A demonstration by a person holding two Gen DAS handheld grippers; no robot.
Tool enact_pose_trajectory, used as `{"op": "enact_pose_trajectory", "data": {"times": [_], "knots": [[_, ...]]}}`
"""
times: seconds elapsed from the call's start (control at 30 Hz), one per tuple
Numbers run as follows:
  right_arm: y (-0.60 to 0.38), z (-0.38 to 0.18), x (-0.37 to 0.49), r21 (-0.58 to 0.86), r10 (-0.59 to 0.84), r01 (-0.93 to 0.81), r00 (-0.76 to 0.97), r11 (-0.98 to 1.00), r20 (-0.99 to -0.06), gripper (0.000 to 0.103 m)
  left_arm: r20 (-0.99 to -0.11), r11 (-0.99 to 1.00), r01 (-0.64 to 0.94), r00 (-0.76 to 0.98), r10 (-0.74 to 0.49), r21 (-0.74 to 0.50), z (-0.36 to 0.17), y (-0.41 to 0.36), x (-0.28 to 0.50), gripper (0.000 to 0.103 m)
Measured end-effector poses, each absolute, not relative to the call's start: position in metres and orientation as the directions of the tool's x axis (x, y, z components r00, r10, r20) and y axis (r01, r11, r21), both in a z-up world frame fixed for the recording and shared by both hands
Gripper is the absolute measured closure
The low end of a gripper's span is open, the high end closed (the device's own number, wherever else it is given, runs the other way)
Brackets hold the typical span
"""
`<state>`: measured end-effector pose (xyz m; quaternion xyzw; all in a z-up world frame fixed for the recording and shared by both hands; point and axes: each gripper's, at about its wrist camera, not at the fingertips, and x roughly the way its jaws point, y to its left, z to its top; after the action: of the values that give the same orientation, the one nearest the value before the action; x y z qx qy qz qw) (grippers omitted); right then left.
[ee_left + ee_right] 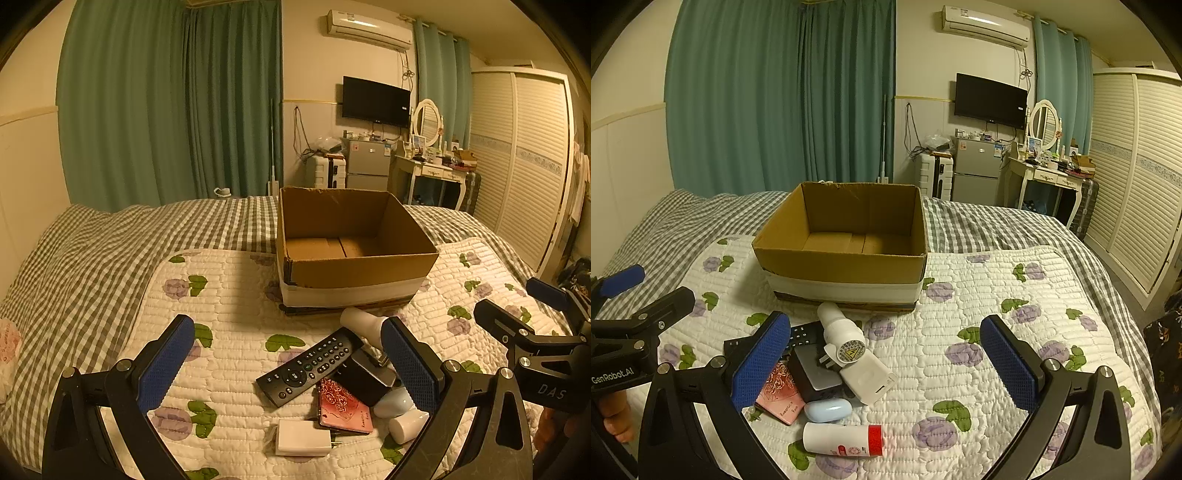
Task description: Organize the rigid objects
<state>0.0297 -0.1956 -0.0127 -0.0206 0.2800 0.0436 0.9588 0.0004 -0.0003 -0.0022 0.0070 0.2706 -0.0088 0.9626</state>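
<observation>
An open, empty cardboard box [354,269] [846,266] stands on the quilted bed. In front of it lies a pile: a black remote [308,365] [803,334], a black adapter [365,376] [814,373], a pink floral case [343,408] [779,395], a white charger [304,437], a white plug-in device [849,350], a pale blue case [829,410] and a white tube with a red cap [844,439]. My left gripper [288,365] is open above the pile. My right gripper [886,365] is open over the pile's right side, and also shows in the left wrist view [517,306].
The bed has a floral quilt [229,302] [979,295] over a grey checked cover [92,251]. Green curtains, a small fridge [975,171], a dressing table [1049,177] and a louvred wardrobe [1137,177] stand beyond the bed.
</observation>
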Motion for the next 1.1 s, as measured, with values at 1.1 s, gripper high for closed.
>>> {"op": "enact_pose_trajectory", "data": {"times": [1.1], "knots": [[-0.194, -0.016, 0.0316, -0.006, 0.092, -0.115, 0.825, 0.993, -0.558, 0.0, -0.521, 1.0, 0.021, 0.853, -0.015, 0.006, -0.0021, -0.0007, 0.0, 0.001]]}}
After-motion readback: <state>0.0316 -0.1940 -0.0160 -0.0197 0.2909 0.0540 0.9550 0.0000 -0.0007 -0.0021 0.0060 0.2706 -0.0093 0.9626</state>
